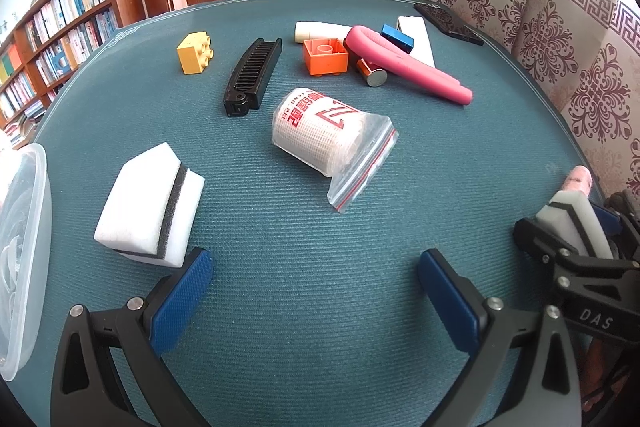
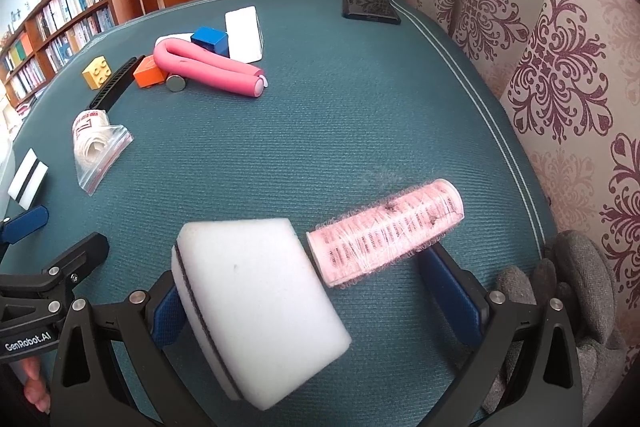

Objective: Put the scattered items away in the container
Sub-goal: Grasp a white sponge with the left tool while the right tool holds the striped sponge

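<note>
My right gripper (image 2: pixel 308 287) stands open at full width, low over the teal table. Between its fingers a white sponge (image 2: pixel 260 307) leans against the left pad, and a pink hair roller (image 2: pixel 384 231) lies against the right pad. My left gripper (image 1: pixel 316 295) is open with nothing in it. Just off its left fingertip sits a second white sponge with a black stripe (image 1: pixel 148 203). The clear plastic container (image 1: pixel 20 247) is at the left edge. A bagged bandage roll (image 1: pixel 328 135) lies ahead at mid-table.
Farther back lie a black comb (image 1: pixel 252 79), a yellow brick (image 1: pixel 195 51), an orange brick (image 1: pixel 325 57), a pink foam curler (image 1: pixel 404 65), a battery (image 1: pixel 372 73), a blue block (image 1: pixel 397 37), a white block (image 1: pixel 418 39) and a black phone (image 1: pixel 448 23). A curtain hangs on the right.
</note>
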`<state>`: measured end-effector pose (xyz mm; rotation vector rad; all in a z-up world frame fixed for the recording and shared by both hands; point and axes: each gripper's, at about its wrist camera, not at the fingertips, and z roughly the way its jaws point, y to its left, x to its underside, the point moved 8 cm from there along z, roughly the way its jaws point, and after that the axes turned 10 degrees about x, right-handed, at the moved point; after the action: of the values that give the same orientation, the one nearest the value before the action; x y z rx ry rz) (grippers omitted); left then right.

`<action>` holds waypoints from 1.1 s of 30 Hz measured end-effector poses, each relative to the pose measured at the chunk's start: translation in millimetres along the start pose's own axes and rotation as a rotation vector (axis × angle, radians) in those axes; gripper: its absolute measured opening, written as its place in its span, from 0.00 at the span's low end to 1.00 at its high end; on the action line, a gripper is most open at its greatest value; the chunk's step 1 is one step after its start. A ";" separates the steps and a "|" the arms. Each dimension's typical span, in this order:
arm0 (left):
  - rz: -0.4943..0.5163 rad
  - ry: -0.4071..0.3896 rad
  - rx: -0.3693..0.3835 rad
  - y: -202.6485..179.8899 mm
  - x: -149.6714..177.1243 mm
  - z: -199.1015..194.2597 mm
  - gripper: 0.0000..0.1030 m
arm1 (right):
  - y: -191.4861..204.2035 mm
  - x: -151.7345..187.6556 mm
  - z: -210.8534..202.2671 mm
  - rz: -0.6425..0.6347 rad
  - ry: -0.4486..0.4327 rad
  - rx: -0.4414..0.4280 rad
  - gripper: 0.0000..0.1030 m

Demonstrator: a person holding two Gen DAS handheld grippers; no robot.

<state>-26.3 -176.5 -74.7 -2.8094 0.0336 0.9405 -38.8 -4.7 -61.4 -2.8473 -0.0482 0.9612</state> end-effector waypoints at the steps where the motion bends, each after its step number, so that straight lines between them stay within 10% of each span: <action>1: 0.003 0.001 0.004 0.2 0.7 -0.9 1.00 | 0.0 1.1 -2.2 0.003 -0.001 -0.017 1.00; 33: -0.065 -0.113 -0.082 81.1 -4.0 -53.6 1.00 | 4.8 14.0 -46.5 0.103 -0.104 -0.274 0.83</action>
<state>-3.9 -265.9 -43.4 -2.8063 -0.1126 1.1067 0.4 -13.9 -33.9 -3.0696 -0.0482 1.2103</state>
